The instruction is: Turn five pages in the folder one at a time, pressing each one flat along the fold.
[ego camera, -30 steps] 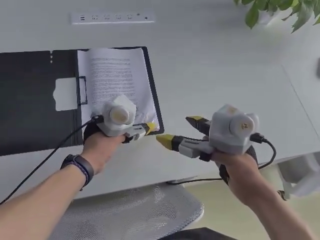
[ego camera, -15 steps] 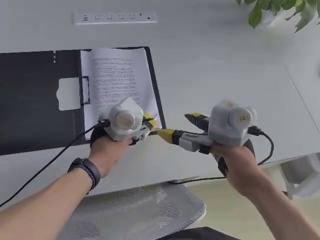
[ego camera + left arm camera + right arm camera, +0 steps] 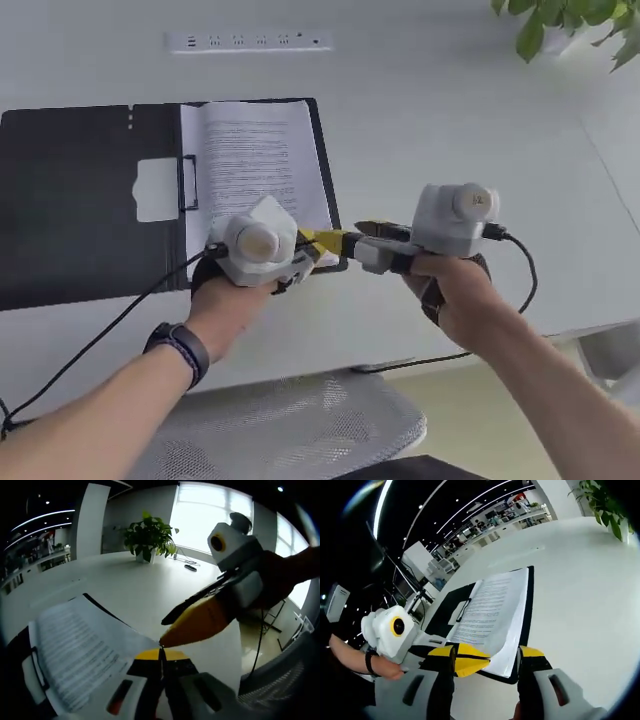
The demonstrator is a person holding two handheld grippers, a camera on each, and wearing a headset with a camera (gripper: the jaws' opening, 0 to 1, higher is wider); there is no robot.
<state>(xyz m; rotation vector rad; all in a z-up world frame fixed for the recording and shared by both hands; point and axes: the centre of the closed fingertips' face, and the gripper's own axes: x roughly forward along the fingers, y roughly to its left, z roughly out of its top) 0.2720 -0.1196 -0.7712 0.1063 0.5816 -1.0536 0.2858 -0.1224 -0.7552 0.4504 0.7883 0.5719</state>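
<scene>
1. Closing on the near right corner of the pages [image 3: 260,160], my 2 grippers meet over the open folder [image 3: 70,200] on the white table [image 3: 450,120].
2. The folder lies flat, with its black left cover carrying a white pocket [image 3: 157,190]. The printed stack sits on the right half, held along its left edge by a clip [image 3: 188,182].
3. The left gripper [image 3: 161,655] has its jaws pressed together, with the yellow tips right at the paper's corner. I cannot tell whether a single sheet is pinched between them.
4. The right gripper [image 3: 491,656] comes in from the right with its jaws spread. They straddle that same corner and the left gripper's tip.
5. No sheet lies over on the left cover and the stack looks whole on the right, so I judge that 0 of the 5 pages have been turned. This looks like the opening step, separating the top sheet at its corner.
6. That leaves all 5 turns, each followed by a press along the fold beside the clip.
7. The main risk, as I read it, is catching 2 sheets at once, since the stack's edges lie close together at that corner.
</scene>
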